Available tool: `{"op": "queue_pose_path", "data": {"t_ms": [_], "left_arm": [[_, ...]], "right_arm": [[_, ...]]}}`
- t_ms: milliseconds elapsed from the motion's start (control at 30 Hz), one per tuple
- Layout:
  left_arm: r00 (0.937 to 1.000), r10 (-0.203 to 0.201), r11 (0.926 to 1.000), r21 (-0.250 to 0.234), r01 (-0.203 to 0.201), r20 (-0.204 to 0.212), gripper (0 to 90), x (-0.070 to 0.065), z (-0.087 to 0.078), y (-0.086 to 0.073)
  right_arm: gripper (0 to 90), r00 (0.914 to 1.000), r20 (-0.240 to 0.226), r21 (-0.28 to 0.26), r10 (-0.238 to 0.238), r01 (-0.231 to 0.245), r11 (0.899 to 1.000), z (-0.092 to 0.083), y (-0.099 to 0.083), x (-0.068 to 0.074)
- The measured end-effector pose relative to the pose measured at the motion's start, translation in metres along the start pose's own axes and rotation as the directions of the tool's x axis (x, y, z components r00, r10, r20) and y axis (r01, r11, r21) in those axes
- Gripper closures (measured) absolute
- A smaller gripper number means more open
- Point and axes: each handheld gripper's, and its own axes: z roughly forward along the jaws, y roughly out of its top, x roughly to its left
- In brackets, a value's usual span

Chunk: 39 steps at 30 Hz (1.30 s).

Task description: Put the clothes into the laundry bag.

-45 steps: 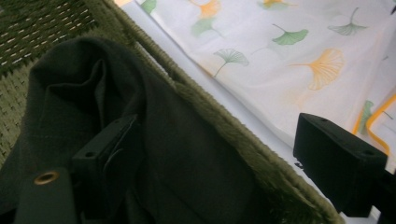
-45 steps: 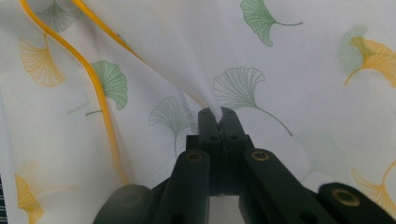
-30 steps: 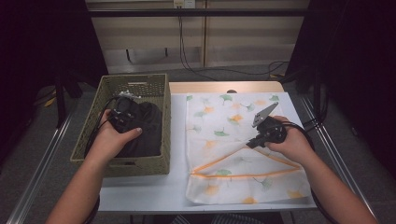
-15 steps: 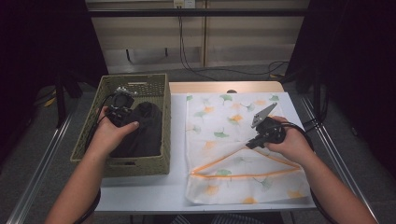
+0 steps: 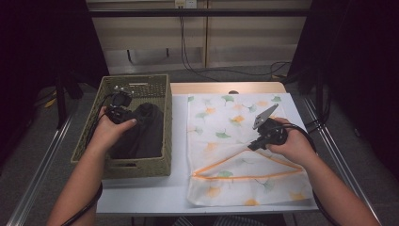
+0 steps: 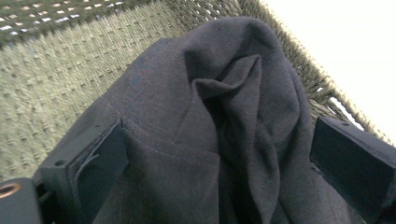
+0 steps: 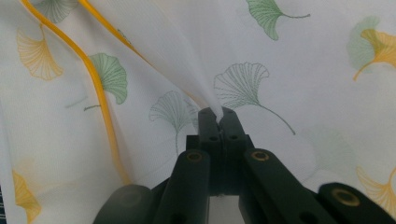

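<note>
- High view: right gripper (image 5: 258, 141) at 4 o'clock on the surface (image 5: 141, 193), fingers clamped on a pinch of the orange-edged leaf-print bag (image 5: 235, 127).
- Left gripper (image 5: 117, 113) at 9 o'clock inside the woven basket (image 5: 89, 141), fingers wide, straddling the dark garment (image 6: 224, 121) there.

Left gripper (image 5: 123, 113) fingers spread wide; right gripper (image 7: 218, 115) seemingly pinched closed.

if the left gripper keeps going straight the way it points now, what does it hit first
Most likely the dark crumpled cloth lying in the woven olive-green basket. The left gripper has its jaws wide open, one on each side of the cloth's folds, so the cloth comes first and the basket's floor only beneath it.
</note>
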Motion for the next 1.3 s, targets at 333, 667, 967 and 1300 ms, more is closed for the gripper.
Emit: {"op": "queue_pose_path", "data": {"t_ms": [333,667,967,1300], "left_arm": [[0.9990,0.006,1.0000,0.007,-0.006,0.045,4.2,-0.009,0.008,-0.001],[0.9980,0.040,0.9984,0.037,-0.042,0.048,2.9,-0.021,0.020,0.000],[0.9973,0.068,0.9941,0.083,-0.070,0.029,0.6,-0.026,0.034,-0.002],[0.9930,0.114,0.9898,0.090,-0.111,-0.029,0.2,-0.028,0.042,-0.006]], "right_arm": [[90.0,1.0000,-0.003,0.005,0.004,-0.004,1.000,0.002,-0.001,0.000],[90.0,0.9999,-0.006,0.005,-0.012,0.012,1.000,0.004,0.000,0.001],[90.0,0.9999,-0.012,0.006,-0.003,0.003,1.000,0.005,-0.002,0.000],[90.0,0.9999,-0.012,0.009,-0.002,0.002,1.000,0.005,-0.002,0.001]]}}
